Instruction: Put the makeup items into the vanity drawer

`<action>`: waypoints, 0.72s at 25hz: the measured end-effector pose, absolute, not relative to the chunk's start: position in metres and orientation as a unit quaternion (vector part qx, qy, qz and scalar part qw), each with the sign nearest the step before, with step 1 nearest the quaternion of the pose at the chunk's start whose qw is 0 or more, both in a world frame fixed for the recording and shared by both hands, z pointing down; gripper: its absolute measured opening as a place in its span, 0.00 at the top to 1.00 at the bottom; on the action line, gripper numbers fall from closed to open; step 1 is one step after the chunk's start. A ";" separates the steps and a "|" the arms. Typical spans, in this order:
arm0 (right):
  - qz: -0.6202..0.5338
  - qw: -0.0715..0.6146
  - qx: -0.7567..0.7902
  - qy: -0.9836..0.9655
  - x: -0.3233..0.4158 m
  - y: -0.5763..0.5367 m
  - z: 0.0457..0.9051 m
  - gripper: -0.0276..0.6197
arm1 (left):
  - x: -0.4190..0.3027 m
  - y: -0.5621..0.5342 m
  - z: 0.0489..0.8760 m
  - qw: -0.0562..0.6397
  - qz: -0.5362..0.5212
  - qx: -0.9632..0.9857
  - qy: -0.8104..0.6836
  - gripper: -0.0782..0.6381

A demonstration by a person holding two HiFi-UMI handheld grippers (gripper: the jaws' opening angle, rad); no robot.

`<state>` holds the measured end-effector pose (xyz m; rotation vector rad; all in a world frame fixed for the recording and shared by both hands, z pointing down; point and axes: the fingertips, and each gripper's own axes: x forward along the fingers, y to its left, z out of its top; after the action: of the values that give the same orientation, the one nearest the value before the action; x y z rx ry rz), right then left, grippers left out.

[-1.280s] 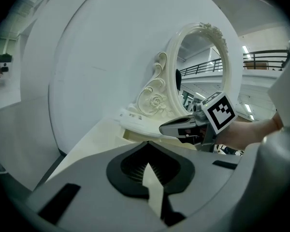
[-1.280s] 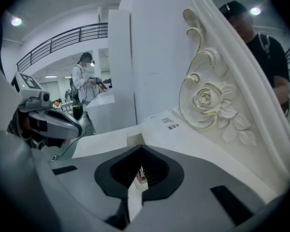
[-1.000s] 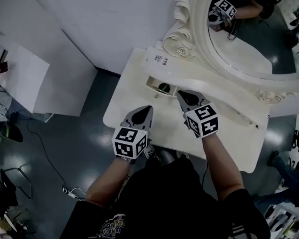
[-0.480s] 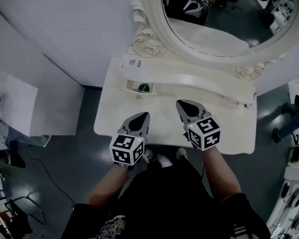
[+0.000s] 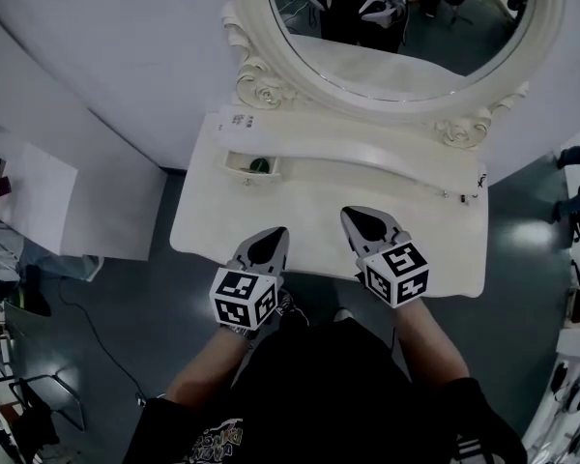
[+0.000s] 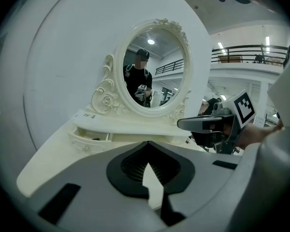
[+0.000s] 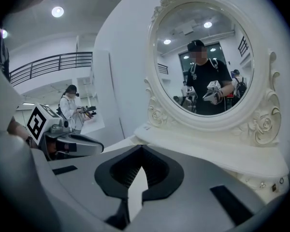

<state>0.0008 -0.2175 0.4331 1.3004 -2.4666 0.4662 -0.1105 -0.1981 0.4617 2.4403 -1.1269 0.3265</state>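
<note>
Left gripper (image 5: 278,232) and right gripper (image 5: 350,213) farther back, drawer (image 5: 251,165) well beyond closed fingers (image 5: 267,249)

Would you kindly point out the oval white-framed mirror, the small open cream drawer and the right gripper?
Oval white-framed mirror (image 5: 406,51): head view, glass centre.
Small open cream drawer (image 5: 244,173): head view, front panel.
Right gripper (image 5: 352,214): head view, shut jaw tips.
</note>
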 end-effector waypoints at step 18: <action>0.157 0.138 0.393 -0.895 0.051 -0.095 0.426 0.91 | -0.038 -0.078 0.453 0.207 0.107 0.863 -0.448 0.88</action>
<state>0.0508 -0.0951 0.4256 1.1354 -2.5893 0.4551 -0.0382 -0.0778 0.4526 2.4020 -1.2485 0.2989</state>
